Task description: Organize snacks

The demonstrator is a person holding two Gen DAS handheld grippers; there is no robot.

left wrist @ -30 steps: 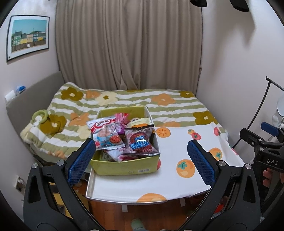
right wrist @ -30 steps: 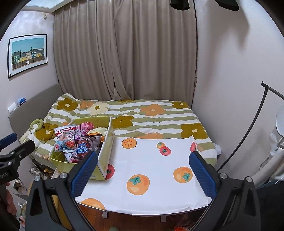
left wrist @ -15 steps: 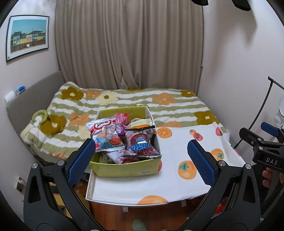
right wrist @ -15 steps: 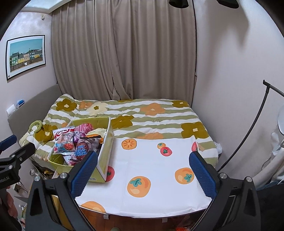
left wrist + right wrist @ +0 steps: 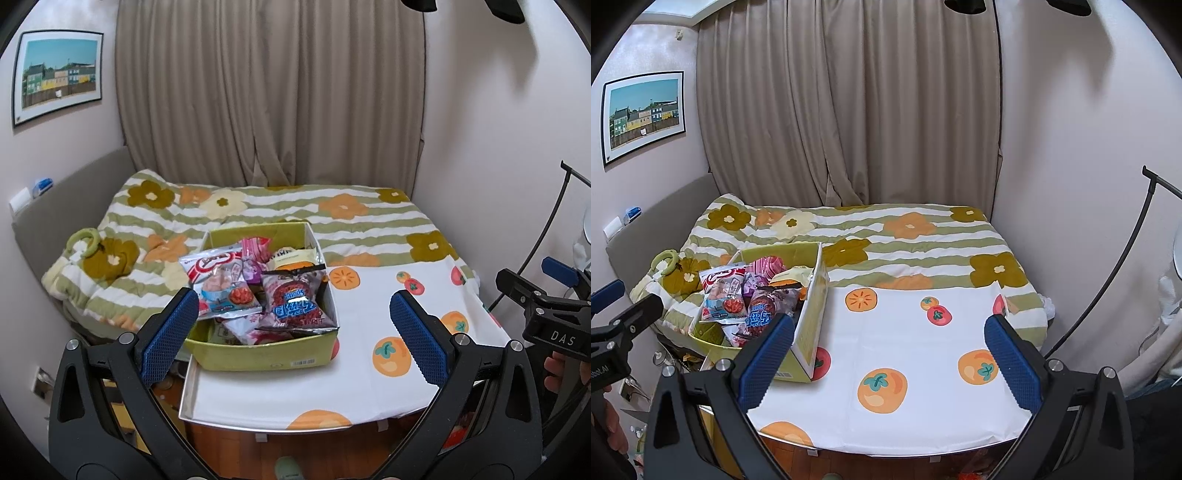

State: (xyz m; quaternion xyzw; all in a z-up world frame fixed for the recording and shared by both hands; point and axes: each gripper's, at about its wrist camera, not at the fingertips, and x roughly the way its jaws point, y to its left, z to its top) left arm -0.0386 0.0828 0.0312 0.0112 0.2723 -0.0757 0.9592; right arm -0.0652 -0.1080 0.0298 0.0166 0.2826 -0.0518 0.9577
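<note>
the left gripper [image 5: 293,328] is held level in front of the counter [image 5: 362,384], facing forward, its two fingers [image 5: 168,334] spread wide with nothing between them. each finger is a black angular frame tipped with a blue pad of fine diamond-grid rubber. the right gripper [image 5: 890,354] sits in the same level pose further right, fingers [image 5: 1012,363] just as wide and empty; its black body and a blue tip show at the right edge of the left wrist view.

the snack box [image 5: 264,354], a rectangular yellow-green cardboard tray with straight walls and a small barcode label on its near side, stands on the left part of the counter, close to the near left corner. it is heaped with crinkly, glossy snack bags: a white and red bag [image 5: 219,286] lies on top at the left, a maroon bag with blue lettering [image 5: 295,301] at the right, a pink striped packet [image 5: 255,247] and a pale yellow pouch [image 5: 291,256] behind them. the bags overlap and rise above the rim.

the counter is covered by a smooth white cloth [image 5: 916,354] printed with orange persimmons. behind it lies a bed with a quilted green-striped flower blanket [image 5: 280,214], and pleated beige curtains [image 5: 269,92] hang at the back. a framed picture [image 5: 57,75] hangs on the left wall.
</note>
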